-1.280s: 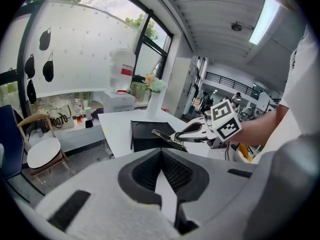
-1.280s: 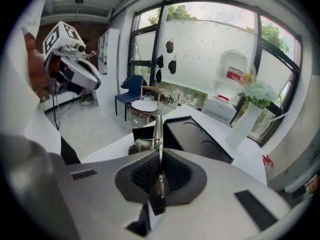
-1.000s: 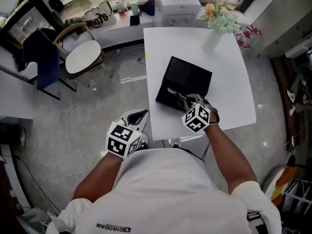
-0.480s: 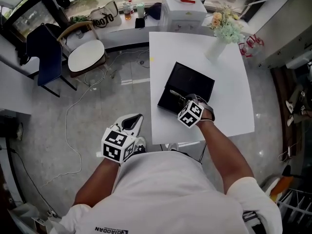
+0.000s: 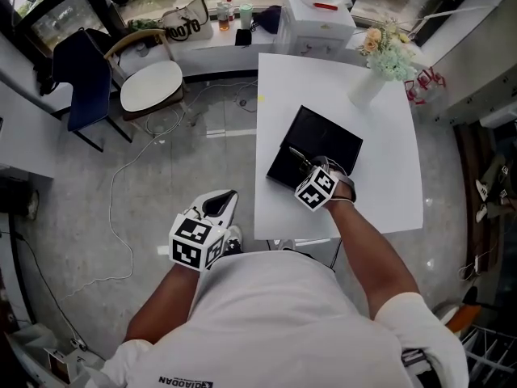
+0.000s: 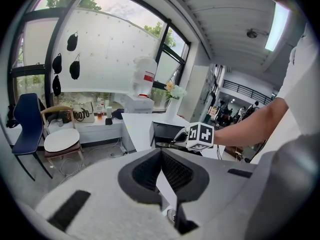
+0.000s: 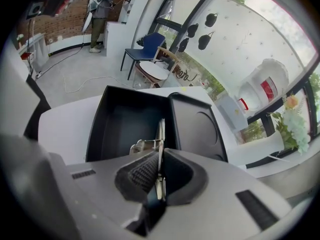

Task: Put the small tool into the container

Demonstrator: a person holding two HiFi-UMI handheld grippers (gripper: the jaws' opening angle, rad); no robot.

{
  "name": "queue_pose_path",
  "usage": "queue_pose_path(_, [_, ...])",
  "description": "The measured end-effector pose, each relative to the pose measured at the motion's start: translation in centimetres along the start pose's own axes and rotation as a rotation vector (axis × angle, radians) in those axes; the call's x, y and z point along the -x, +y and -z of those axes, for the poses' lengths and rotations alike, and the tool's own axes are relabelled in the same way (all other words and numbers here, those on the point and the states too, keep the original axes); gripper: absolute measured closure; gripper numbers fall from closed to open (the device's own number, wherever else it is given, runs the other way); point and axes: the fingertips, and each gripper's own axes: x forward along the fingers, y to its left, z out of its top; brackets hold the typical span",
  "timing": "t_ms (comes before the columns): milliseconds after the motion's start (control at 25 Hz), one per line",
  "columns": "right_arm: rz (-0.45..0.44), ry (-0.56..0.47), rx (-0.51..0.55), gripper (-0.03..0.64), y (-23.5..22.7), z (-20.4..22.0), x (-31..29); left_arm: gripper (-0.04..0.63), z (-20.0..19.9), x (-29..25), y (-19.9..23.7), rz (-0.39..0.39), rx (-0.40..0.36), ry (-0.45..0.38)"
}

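A black container lies open on the white table, its deep tray beside a flat lid. My right gripper hovers over the container's near edge. A thin metal small tool stands upright between its pads, above the tray. Its jaws are opening, and the pads still touch the tool. The tool's tip pokes out over the container. My left gripper hangs off the table's left side above the floor. Its tips meet with nothing held.
A white vase of flowers stands at the table's far right corner. Beyond the table are white boxes. A round-seated chair and a blue chair stand on the floor to the left, with cables trailing.
The right gripper has stayed over the container's near edge with the tool. The left gripper has dropped a little beside the table. The head view has shifted slightly.
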Motion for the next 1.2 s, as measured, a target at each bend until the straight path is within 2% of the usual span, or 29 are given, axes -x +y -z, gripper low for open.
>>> queue_pose_path(720, [-0.069, -0.018, 0.083, 0.515, 3.2, 0.6, -0.9, 0.586, -0.3, -0.5, -0.2, 0.002, -0.011, 0.01])
queue_pose_path(1200, [-0.067, -0.018, 0.104, 0.512, 3.3, 0.6, -1.1, 0.586, -0.6, -0.6, -0.1, 0.006, -0.016, 0.009])
